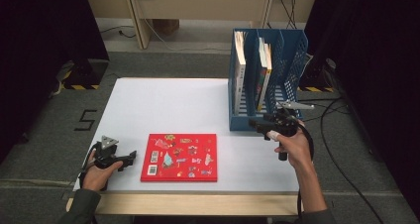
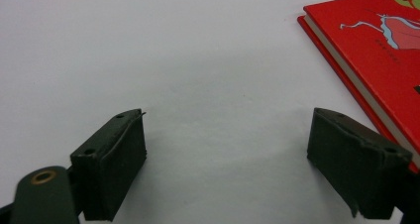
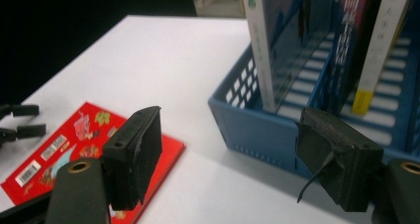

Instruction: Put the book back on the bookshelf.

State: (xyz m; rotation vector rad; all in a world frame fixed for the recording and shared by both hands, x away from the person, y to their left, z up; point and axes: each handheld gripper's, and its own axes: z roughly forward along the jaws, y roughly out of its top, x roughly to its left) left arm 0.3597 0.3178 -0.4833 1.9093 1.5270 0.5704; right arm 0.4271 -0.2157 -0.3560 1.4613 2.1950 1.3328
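Note:
A red book (image 1: 179,157) with small colourful pictures lies flat on the white table (image 1: 173,100), near its front edge. My left gripper (image 1: 132,157) rests on the table just left of the book, pointing at it. In the left gripper view its jaws (image 2: 226,117) stand open over bare table, with the red book's corner (image 2: 381,50) at the right. My right gripper (image 1: 252,124) hovers in front of the blue file rack (image 1: 292,60). Its jaws (image 3: 230,117) are open with nothing between them, and the red book (image 3: 74,149) lies lower left.
The blue rack (image 3: 247,125) stands at the table's right rear with upright books (image 1: 240,70) (image 1: 264,73) in its left slots. A cable trails from the right gripper off the table's right side. Dark curtains flank the table. The left gripper (image 3: 38,120) shows far left in the right gripper view.

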